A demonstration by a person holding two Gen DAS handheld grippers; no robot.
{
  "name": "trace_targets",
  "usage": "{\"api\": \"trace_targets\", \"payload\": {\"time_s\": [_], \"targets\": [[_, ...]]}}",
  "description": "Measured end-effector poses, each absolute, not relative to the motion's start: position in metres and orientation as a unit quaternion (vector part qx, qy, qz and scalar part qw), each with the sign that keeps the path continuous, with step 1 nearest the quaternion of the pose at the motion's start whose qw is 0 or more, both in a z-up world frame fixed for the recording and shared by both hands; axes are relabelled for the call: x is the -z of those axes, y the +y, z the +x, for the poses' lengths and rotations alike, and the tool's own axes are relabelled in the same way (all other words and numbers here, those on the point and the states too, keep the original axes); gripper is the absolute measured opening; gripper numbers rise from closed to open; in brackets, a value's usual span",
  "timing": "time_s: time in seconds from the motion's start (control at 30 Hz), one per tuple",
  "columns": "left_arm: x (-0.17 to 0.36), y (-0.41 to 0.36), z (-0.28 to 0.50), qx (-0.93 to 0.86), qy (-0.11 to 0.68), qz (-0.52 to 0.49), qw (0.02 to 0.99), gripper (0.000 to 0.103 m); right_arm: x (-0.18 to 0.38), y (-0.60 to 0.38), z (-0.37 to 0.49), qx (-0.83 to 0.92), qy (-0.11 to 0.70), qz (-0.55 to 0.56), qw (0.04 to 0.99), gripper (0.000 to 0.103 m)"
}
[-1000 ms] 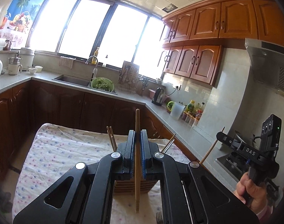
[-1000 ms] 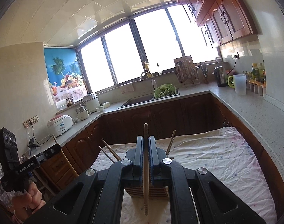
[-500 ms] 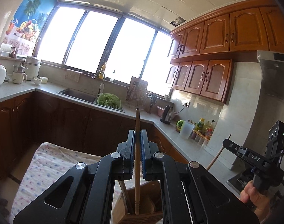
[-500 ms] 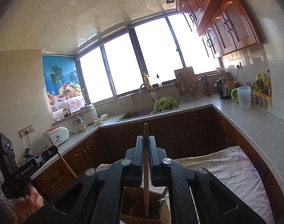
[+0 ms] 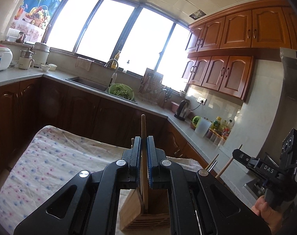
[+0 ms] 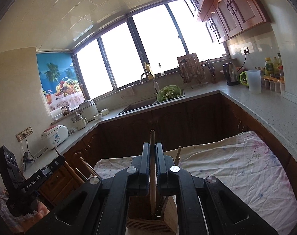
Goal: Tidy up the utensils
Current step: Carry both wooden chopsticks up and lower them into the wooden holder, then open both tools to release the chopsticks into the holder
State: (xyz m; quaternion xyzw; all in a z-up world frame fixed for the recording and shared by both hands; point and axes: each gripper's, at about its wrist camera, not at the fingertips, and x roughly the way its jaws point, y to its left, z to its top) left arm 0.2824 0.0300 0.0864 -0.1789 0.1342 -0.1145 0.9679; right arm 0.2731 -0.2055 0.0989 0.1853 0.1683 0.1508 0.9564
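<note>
I am lowering two chopsticks, left gripper (image 5: 144, 163) pinching one chopstick (image 5: 143, 129), right gripper (image 6: 152, 165) pinching another chopstick (image 6: 152, 139), into the wooden holder (image 5: 132, 209); next I should be releasing both.

Two upright chopsticks (image 5: 143, 156) (image 6: 152, 166), wooden holder (image 5: 148, 215)

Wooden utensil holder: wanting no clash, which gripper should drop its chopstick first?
Probably left: the left gripper's wooden chopstick ends inside an open compartment of the wooden utensil holder; the right gripper's chopstick ends among stored utensils.
</note>
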Motion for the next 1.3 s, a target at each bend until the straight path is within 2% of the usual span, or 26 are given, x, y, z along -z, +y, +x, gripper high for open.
{"api": "trace_targets", "payload": {"time_s": [0.3, 0.9, 0.97, 1.03, 1.07, 1.1, 1.13, 1.17, 1.2, 1.23, 1.3], "targets": [[-0.057, 0.012, 0.285, 0.120, 0.173, -0.154, 0.965, 0.005, -0.067, -0.197, 0.277, -0.144, 0.205, 0.184, 0.951, 0.005], [-0.063, 0.012, 0.288, 0.123, 0.196, -0.149, 0.961, 0.006, -0.063, -0.210, 0.283, -0.134, 0.220, 0.198, 0.946, 0.006], [-0.063, 0.012, 0.288, 0.123, 0.198, -0.149, 0.961, 0.007, -0.062, -0.209, 0.284, -0.136, 0.222, 0.202, 0.944, 0.011], [-0.063, 0.014, 0.289, 0.122, 0.203, -0.151, 0.960, 0.011, -0.061, -0.210, 0.285, -0.140, 0.227, 0.207, 0.941, 0.011], [-0.063, 0.014, 0.289, 0.120, 0.205, -0.151, 0.960, 0.022, -0.061, -0.210, 0.285, -0.140, 0.228, 0.208, 0.941, 0.013], [-0.064, 0.015, 0.289, 0.117, 0.205, -0.152, 0.960, 0.039, -0.060, -0.209, 0.285, -0.140, 0.228, 0.208, 0.941, 0.015], [-0.064, 0.016, 0.288, 0.114, 0.202, -0.153, 0.961, 0.046, -0.060, -0.209, 0.284, -0.140, 0.228, 0.208, 0.941, 0.023], [-0.064, 0.017, 0.286, 0.110, 0.200, -0.154, 0.961, 0.053, -0.060, -0.209, 0.284, -0.141, 0.225, 0.210, 0.941, 0.040], [-0.064, 0.018, 0.285, 0.108, 0.199, -0.155, 0.962, 0.056, -0.060, -0.209, 0.281, -0.142, 0.223, 0.212, 0.941, 0.046], [-0.064, 0.019, 0.284, 0.106, 0.201, -0.155, 0.961, 0.057, -0.060, -0.210, 0.280, -0.141, 0.220, 0.212, 0.942, 0.051], [-0.062, 0.020, 0.284, 0.099, 0.206, -0.155, 0.961, 0.070, -0.061, -0.211, 0.278, -0.140, 0.216, 0.214, 0.942, 0.053]]}}
